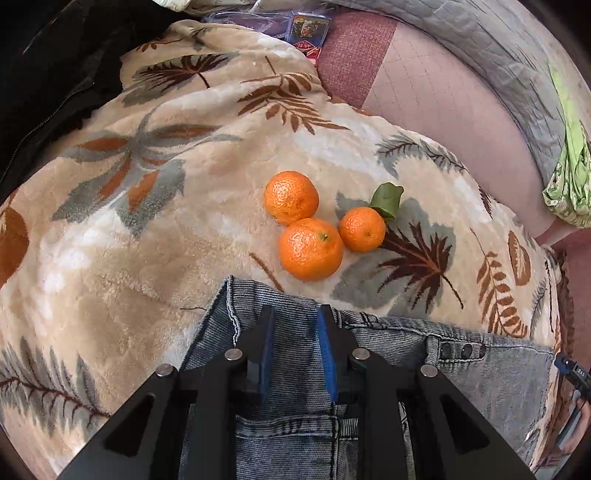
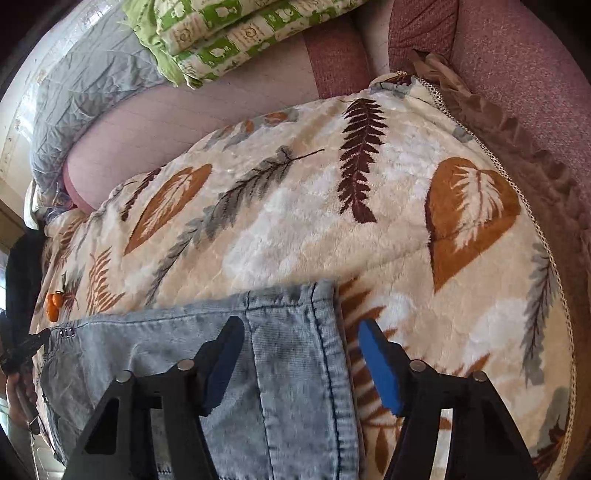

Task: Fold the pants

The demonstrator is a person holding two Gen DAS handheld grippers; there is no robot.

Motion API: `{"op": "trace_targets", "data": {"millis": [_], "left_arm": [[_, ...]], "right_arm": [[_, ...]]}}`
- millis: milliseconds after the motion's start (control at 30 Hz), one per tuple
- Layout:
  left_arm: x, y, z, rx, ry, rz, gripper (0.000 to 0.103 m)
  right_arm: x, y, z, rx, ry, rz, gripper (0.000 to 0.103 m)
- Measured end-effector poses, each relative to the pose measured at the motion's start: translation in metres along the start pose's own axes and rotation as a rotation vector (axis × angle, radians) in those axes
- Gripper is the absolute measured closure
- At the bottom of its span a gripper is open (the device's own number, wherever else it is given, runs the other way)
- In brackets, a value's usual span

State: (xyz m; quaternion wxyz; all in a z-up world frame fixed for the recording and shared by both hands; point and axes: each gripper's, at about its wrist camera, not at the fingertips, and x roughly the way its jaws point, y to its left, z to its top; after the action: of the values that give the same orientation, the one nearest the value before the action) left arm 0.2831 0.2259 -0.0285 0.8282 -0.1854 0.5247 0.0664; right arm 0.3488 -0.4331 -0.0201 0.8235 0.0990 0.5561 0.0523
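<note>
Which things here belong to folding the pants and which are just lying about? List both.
Job: jeans, left gripper, right gripper.
Lying about: three tangerines, leaf-print blanket, green patterned cloth, grey quilt, card box.

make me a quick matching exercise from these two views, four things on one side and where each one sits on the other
Things:
1. tangerines
2. jeans
3. green patterned bedding
4. leaf-print blanket

Places:
A. folded at the far edge, beyond the blanket
B. spread over the bed, under the jeans
C. clustered on the blanket just past the waistband
D. lying on the blanket under both tongs

Pairs: 1-C, 2-D, 3-A, 4-B
</note>
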Motion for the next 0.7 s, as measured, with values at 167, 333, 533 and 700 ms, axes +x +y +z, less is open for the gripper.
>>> {"op": "trace_targets", "data": {"millis": [167, 333, 533, 700], "left_arm": [[0.005, 0.0, 0.007, 0.006, 0.006, 0.025, 0.101], [-0.004, -0.01, 0.008, 0.035, -0.019, 0.065, 0.103], [-0.087, -0.019, -0.01, 0.084, -0.146, -0.007, 0.103], [-0.201, -0.005, -0.061, 0.105, -0.306, -0.11, 0.103]], "right_arm": [[0.027, 0.003, 0.007, -0.014, 0.027, -0.009, 0.051], [0.019, 0.013, 0.008, -0.059, -0.002, -0.041, 0.083], [-0.054, 0.028, -0.01, -0.084, -0.145, -0.015, 0.085], [-0.14, 0.034, -0.051, -0.099, -0.259, 0.074, 0.084]]}}
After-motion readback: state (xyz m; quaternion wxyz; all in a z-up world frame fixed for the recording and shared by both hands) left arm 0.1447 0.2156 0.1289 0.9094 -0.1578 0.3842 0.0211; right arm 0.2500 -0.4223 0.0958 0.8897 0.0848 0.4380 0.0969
